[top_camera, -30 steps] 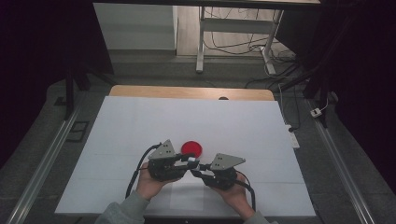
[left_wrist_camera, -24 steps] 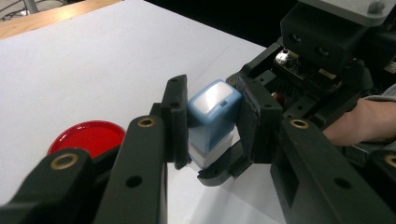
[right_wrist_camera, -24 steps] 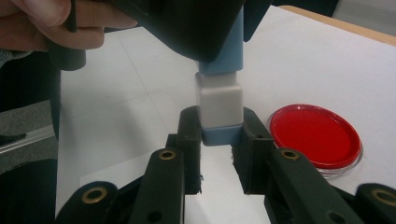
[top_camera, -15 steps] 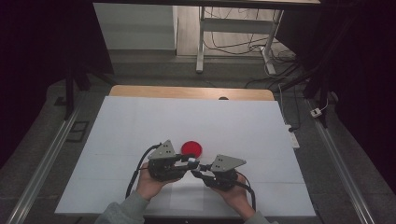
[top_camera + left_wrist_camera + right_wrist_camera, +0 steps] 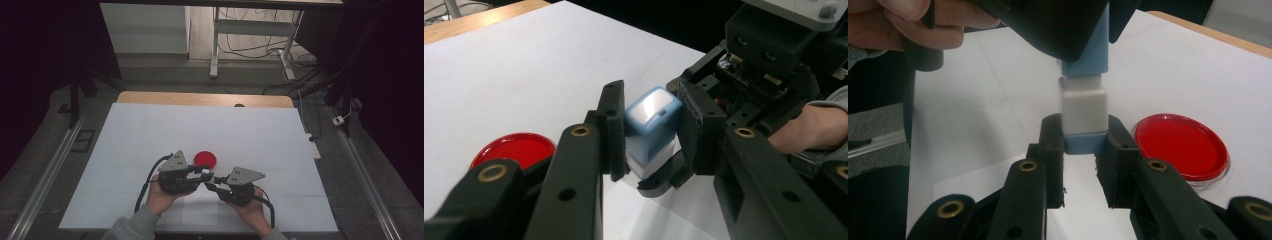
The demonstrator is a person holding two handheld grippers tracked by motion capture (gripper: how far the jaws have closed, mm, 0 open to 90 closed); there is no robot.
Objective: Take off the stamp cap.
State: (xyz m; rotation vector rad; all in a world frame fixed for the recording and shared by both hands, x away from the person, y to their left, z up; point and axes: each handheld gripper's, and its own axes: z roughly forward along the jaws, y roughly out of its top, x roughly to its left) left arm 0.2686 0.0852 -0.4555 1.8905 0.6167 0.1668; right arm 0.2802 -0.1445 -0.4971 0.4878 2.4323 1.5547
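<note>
left hand-held gripper [image 5: 651, 132] pinches the blue upper part of a small blue-and-white stamp [image 5: 651, 127], one pad on each flat side, the stamp's pale glossy end face turned toward this gripper's camera. right hand-held gripper [image 5: 1080, 150] is pressed onto the opposite end of the same stamp, its jaws clamped on the blue band at the bottom of the white section; in the right gripper view the stamp [image 5: 1084, 107] stands upright between the jaws, white section just above the pads, blue part above that and running up into the dark body of the left hand-held gripper. the stamp is thus held at both ends, lifted off the bench, between the two gripper tips. in the high view the two meet tip to tip over the near middle of the white bench [image 5: 150, 135], left hand-held gripper [image 5: 206, 173] and right hand-held gripper [image 5: 212, 184] each carrying a grey three-cornered plate, the stamp [image 5: 206, 176] a small pale spot at the junction; finer detail is too small to tell there. a round red dish [image 5: 205, 159] lies flat on the bench just beyond the gripper tips, apart from the stamp; it shows at lower left in the left gripper view [image 5: 514, 149] and at right in the right gripper view [image 5: 1180, 145], where a clear rim is visible around the red. the person's hands come in from the near edge, grey sleeve [image 5: 132, 225] on the left forearm. a wooden strip [image 5: 200, 99] borders the far edge of the bench.
</note>
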